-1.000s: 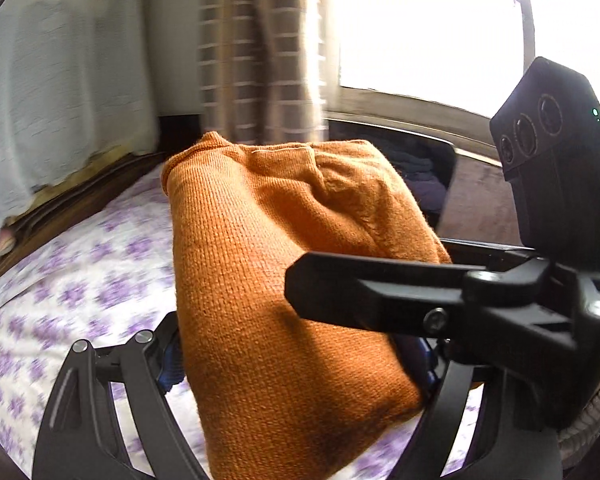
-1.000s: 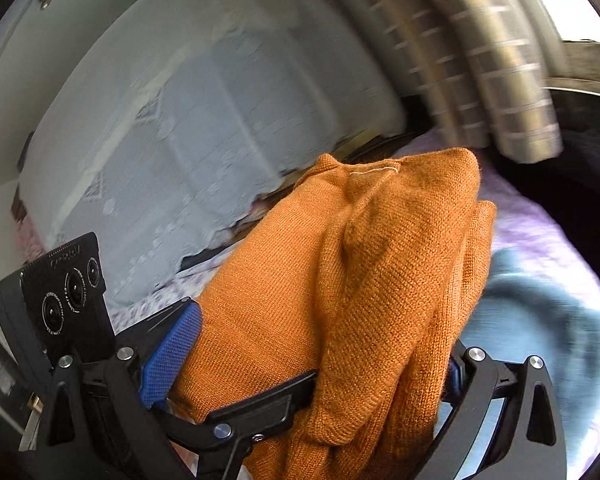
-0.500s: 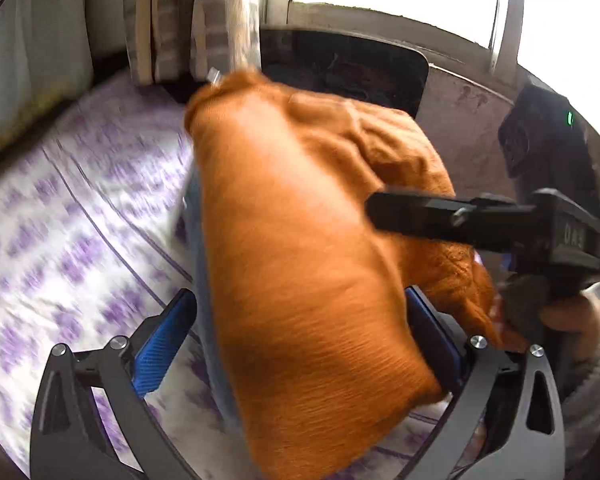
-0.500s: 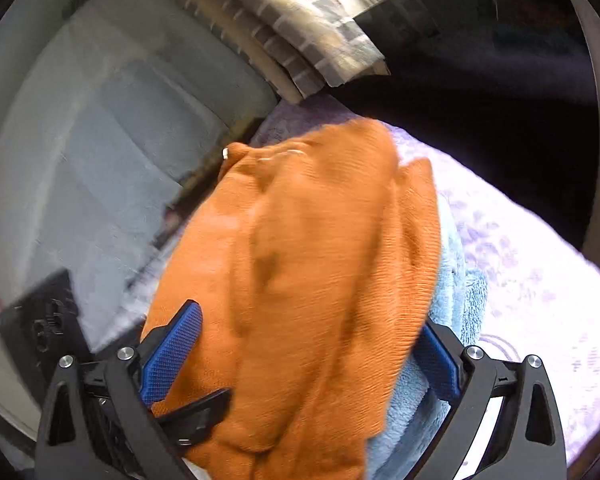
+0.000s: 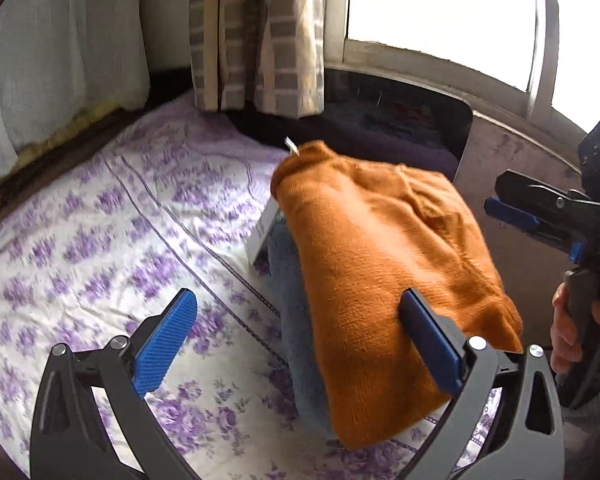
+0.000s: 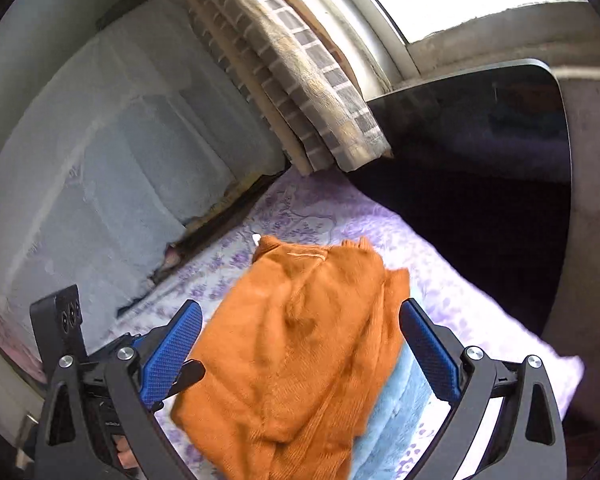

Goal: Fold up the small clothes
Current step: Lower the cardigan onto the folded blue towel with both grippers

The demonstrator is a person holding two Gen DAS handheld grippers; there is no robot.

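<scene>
A folded orange knit sweater (image 5: 384, 264) lies on top of a folded light blue garment (image 5: 296, 320) on the bed. It also shows in the right wrist view (image 6: 300, 360), over the blue garment (image 6: 396, 412). My left gripper (image 5: 300, 344) is open and empty, its jaws wide apart just in front of the stack. My right gripper (image 6: 300, 352) is open and empty above the stack. The right gripper also shows at the right of the left wrist view (image 5: 540, 216).
The bed has a white sheet with purple flowers (image 5: 100, 240). A white paper tag (image 5: 266, 232) sticks out beside the stack. A checked curtain (image 5: 256, 32) hangs at the back by the window. A dark bed end (image 5: 400, 120) stands behind the stack.
Both grippers let go of the orange sweater, which now rests on the blue garment. Both grippers opened and drew back from the stack.
</scene>
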